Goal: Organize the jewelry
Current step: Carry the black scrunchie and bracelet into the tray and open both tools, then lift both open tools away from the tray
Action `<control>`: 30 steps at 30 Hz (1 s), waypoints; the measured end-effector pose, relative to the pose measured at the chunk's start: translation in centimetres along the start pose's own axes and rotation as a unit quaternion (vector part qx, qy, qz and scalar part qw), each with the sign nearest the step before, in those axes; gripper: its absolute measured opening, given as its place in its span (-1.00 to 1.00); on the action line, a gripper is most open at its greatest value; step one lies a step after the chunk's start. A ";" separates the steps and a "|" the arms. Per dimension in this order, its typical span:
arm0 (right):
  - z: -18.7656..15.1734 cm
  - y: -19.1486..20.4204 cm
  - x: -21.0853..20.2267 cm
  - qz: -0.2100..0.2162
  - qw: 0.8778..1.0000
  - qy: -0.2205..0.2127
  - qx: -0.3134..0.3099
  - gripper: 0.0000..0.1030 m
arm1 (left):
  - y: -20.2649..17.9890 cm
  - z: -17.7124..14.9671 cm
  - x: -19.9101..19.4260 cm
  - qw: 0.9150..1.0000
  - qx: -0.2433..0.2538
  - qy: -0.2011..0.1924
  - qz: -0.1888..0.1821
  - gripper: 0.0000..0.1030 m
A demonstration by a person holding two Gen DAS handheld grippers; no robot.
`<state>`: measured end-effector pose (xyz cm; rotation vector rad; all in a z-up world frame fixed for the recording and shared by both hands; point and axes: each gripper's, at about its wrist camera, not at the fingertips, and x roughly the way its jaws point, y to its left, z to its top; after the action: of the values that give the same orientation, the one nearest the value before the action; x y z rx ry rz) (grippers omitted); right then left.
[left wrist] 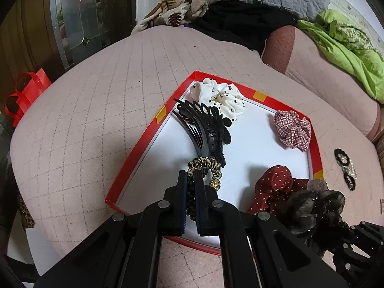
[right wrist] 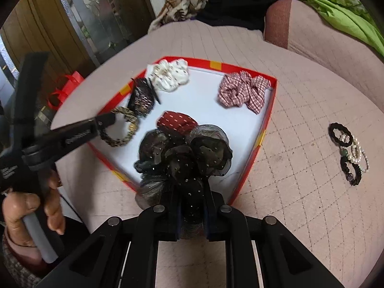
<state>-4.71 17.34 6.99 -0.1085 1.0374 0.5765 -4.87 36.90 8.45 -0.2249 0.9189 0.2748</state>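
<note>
While both grippers pinch scrunchies over the red tray (left wrist: 134,158), a black claw clip (left wrist: 204,129) crowds the left one.

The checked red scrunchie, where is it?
In both views, the checked red scrunchie lies alone in the red box's far right corner, across from the white dotted scrunchie.

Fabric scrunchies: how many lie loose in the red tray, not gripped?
3: a white dotted scrunchie at the far corner, a checked scrunchie by the right wall, a red dotted scrunchie mid-tray. Others may hide behind the held black one.
</note>
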 end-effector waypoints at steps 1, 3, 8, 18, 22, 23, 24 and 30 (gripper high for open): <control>0.1 -0.2 0.3 -0.004 1.000 0.002 0.002 -0.72 | -0.1 0.1 0.1 1.000 0.002 -0.001 0.003 -0.90; 0.5 -0.8 1.1 -0.012 1.000 0.007 0.008 -0.71 | -0.3 0.3 0.4 1.000 0.001 0.001 0.008 -0.90; 1.9 -1.5 2.8 -0.028 0.999 0.011 0.018 -0.72 | -0.2 0.8 1.7 1.000 -0.009 0.011 0.022 -0.89; -0.2 1.0 2.3 0.011 1.000 0.017 -0.020 -0.71 | 0.1 0.3 1.6 0.999 -0.008 0.011 0.032 -0.88; -0.4 0.5 2.0 -0.005 1.000 0.010 -0.020 -0.65 | 0.4 0.3 0.8 0.999 -0.017 -0.007 0.032 -0.80; -0.5 0.1 1.8 -0.008 1.000 0.008 -0.014 -0.65 | 0.5 0.2 0.6 0.999 -0.019 -0.010 0.031 -0.78; -0.5 -0.2 1.7 -0.009 1.000 0.007 -0.010 -0.64 | 0.6 0.2 0.5 0.999 -0.022 -0.012 0.029 -0.74; -1.1 -1.0 0.6 0.000 1.000 -0.005 0.012 -0.11 | 0.5 0.2 -0.9 0.999 -0.029 -0.042 0.017 -0.15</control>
<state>-4.86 16.30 5.72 -0.0853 1.0334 0.5640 -5.35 37.31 9.27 -0.2504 0.8325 0.3399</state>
